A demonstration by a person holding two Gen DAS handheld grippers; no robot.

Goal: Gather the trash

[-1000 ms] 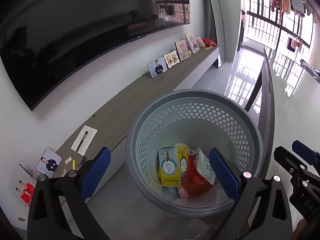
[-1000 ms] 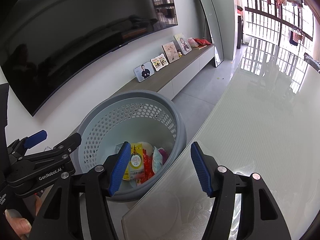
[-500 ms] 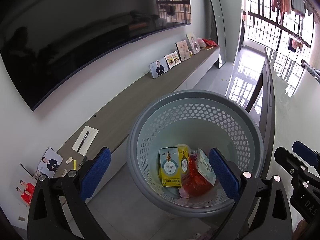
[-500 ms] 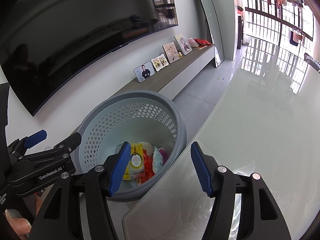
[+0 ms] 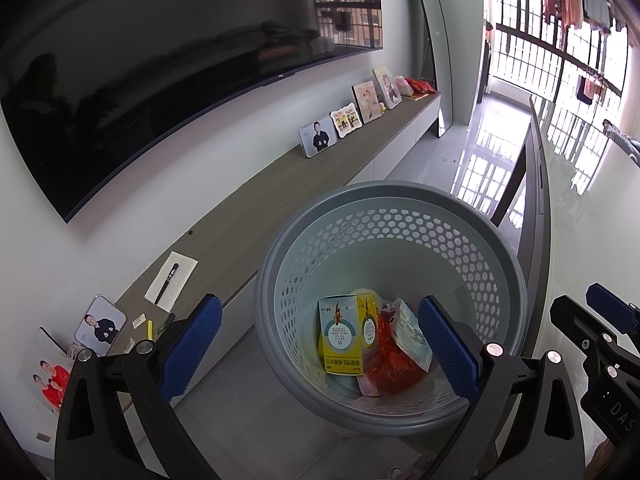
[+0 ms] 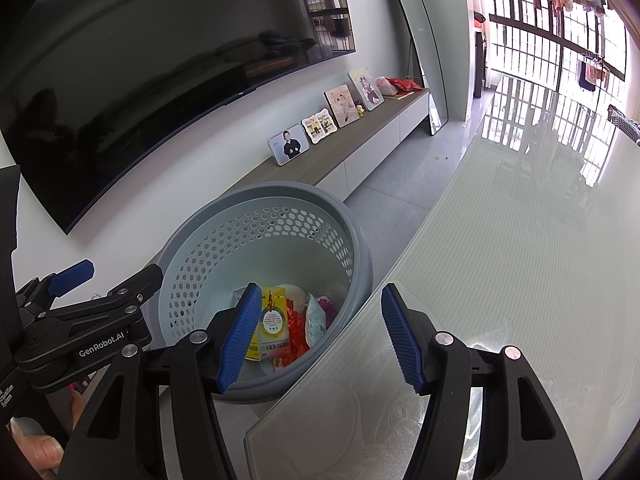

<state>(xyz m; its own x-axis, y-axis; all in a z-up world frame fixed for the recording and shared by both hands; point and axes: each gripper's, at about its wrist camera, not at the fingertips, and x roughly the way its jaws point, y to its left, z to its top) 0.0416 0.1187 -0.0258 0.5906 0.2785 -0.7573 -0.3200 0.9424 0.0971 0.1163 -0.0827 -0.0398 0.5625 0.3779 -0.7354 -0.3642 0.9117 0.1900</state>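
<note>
I hold both tools over the grey basket (image 5: 400, 200): left tool (image 5: 320, 350) and right tool (image 6: 318, 338) gape empty. Yellow box (image 5: 340, 334) and wrappers (image 5: 412, 334) lie at the basket's bottom, lower centre.

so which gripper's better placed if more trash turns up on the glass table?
Right, probably. The right gripper stands open and empty over the glass table's edge; the left gripper, also open and empty, hangs over the perforated basket, off the table.
</note>
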